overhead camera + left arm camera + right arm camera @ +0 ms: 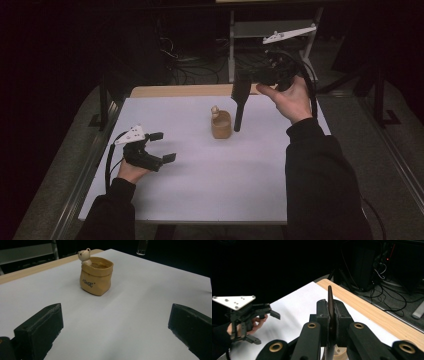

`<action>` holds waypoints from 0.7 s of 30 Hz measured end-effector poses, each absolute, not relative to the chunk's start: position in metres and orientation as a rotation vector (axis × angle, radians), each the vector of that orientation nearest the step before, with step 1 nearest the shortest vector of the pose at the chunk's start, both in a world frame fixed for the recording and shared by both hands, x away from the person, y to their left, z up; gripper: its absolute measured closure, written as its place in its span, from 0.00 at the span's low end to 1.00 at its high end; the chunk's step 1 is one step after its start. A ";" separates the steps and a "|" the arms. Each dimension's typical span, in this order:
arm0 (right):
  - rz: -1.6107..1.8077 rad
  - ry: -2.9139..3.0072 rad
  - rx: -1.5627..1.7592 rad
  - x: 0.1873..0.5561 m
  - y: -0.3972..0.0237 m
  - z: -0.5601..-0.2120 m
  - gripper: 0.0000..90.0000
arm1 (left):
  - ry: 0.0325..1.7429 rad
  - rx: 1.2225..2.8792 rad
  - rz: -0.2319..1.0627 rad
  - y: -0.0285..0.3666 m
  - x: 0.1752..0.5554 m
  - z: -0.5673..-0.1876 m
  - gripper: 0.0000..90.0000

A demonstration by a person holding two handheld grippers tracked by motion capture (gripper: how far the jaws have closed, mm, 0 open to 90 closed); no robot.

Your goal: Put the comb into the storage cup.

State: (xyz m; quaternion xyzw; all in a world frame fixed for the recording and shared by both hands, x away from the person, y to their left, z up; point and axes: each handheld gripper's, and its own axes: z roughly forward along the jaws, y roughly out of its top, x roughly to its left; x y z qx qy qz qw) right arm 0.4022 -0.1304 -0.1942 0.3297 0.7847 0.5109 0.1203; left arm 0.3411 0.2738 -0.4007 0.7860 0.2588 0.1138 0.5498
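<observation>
A tan sack-shaped pot (221, 126) with a small bear figure on its rim stands upright near the middle of the white table; the left gripper view has the pot (96, 277) ahead. My right gripper (245, 80) is raised above the table's far edge, shut on a black flat tool (239, 102) that hangs down just right of the pot. Seen edge-on, the tool (330, 302) is clamped between the pads of the right gripper (331, 315). The tool's lower tip (142, 247) hangs beyond the pot. My left gripper (155, 147) hovers low at the front left, open and holding nothing, its fingers (42, 327) wide apart.
The white table top (200, 185) has a bare wooden strip (175, 91) along its far edge. Behind it stand a grey metal shelf frame (270, 30) and loose cables (387, 292) on the floor. The left gripper (265, 327) faces the right one.
</observation>
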 end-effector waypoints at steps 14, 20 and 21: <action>1.500 2.263 0.945 0.417 -0.123 -0.193 0.93 | 0.639 1.845 0.277 0.284 0.336 -0.415 0.00; 1.508 2.238 0.948 0.425 -0.118 -0.192 0.93 | 0.641 1.839 0.281 0.284 0.336 -0.415 0.00; 1.513 2.242 0.944 0.427 -0.116 -0.193 0.93 | 0.641 1.840 0.281 0.284 0.336 -0.415 0.00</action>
